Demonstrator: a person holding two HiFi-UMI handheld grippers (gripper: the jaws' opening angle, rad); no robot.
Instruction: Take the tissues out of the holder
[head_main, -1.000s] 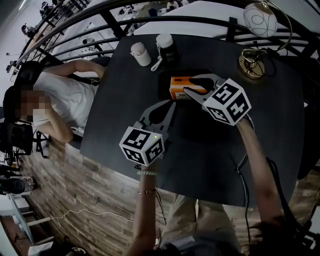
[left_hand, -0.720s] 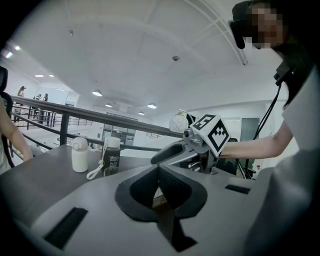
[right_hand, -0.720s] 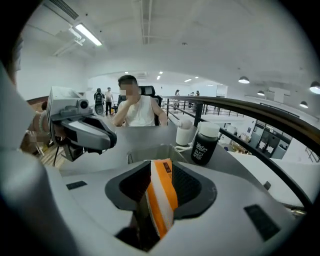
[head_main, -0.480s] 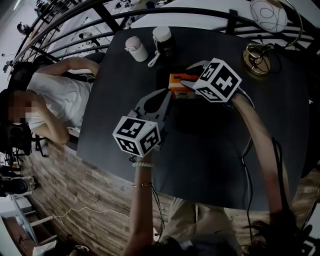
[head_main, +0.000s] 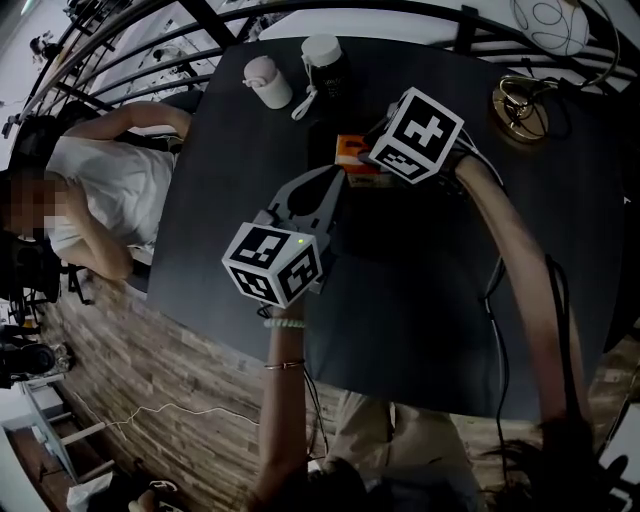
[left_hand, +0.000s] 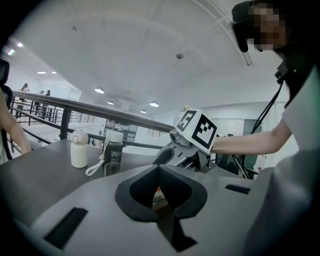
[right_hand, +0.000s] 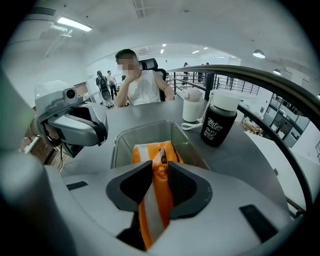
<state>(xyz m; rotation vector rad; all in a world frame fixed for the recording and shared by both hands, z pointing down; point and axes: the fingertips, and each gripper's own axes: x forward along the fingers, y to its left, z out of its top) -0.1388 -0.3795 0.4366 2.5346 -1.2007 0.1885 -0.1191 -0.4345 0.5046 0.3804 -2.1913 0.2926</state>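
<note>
An orange tissue pack (right_hand: 155, 155) stands in a clear holder (right_hand: 120, 140) on the dark table (head_main: 420, 290). In the head view only part of the tissue pack (head_main: 350, 152) shows, beside the marker cube. My right gripper (right_hand: 159, 182) reaches down into the holder with its jaws closing, the pack's top edge pinched between the pads. From the head view the right gripper (head_main: 365, 160) is over the holder. My left gripper (head_main: 335, 185) hovers just short of the holder, pointing at it. It is shut, with nothing between the left gripper (left_hand: 159, 192) pads.
Behind the holder stand a white bottle (head_main: 262, 80) and a black bottle with a white cap (head_main: 328, 65). A brass lamp base (head_main: 520, 100) sits at the table's far right corner. A person (head_main: 90, 190) sits at the left edge, and a railing runs behind.
My right gripper has moved forward and down over the holder, now covering most of the orange pack. The left gripper has stayed near its spot.
</note>
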